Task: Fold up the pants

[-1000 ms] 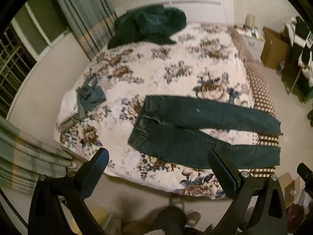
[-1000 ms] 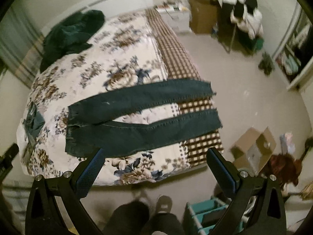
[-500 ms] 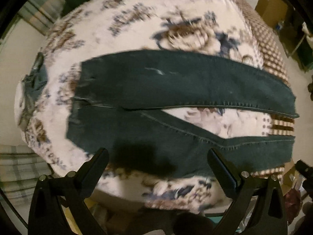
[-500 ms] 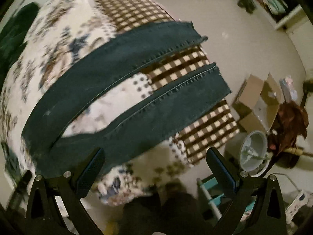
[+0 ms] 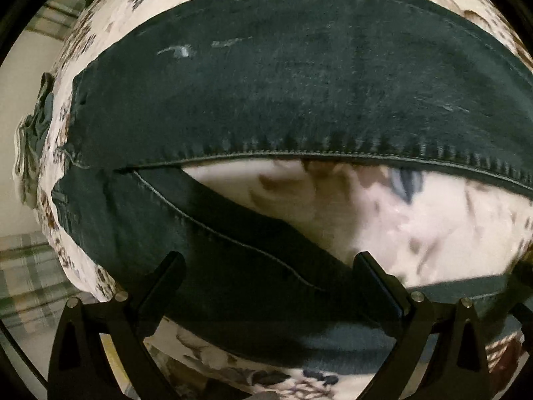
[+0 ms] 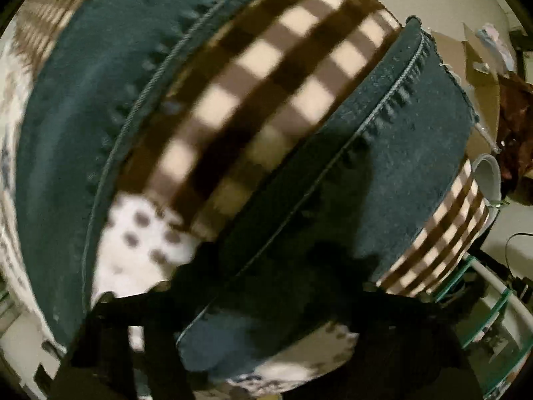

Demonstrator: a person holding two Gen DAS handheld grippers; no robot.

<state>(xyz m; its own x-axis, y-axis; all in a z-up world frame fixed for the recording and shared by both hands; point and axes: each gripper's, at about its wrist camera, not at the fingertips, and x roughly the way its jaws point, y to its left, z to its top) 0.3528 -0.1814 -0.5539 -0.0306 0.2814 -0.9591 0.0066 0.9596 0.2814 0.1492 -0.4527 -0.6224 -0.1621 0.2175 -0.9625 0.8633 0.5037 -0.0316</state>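
Dark teal jeans [image 5: 299, 93] lie flat on the floral bedspread [image 5: 416, 220], legs spread apart and running to the right. My left gripper [image 5: 266, 283] is open, low over the near leg close to the crotch seam, one finger on each side of that leg's cloth. In the right wrist view the near leg [image 6: 383, 173] and far leg [image 6: 83, 126] cross a brown checked blanket [image 6: 260, 83]. My right gripper [image 6: 266, 300] is dark and blurred, close above the near leg toward its hem; it looks open.
A small grey-green garment [image 5: 40, 126] lies at the bed's left edge. A cardboard box [image 6: 479, 63], a white fan-like object [image 6: 488, 180] and a teal-framed rack [image 6: 483, 300] stand on the floor beyond the bed's foot.
Both grippers have dropped from high above the bed to just over the jeans' near leg. Both have stayed open. The jeans have not moved.
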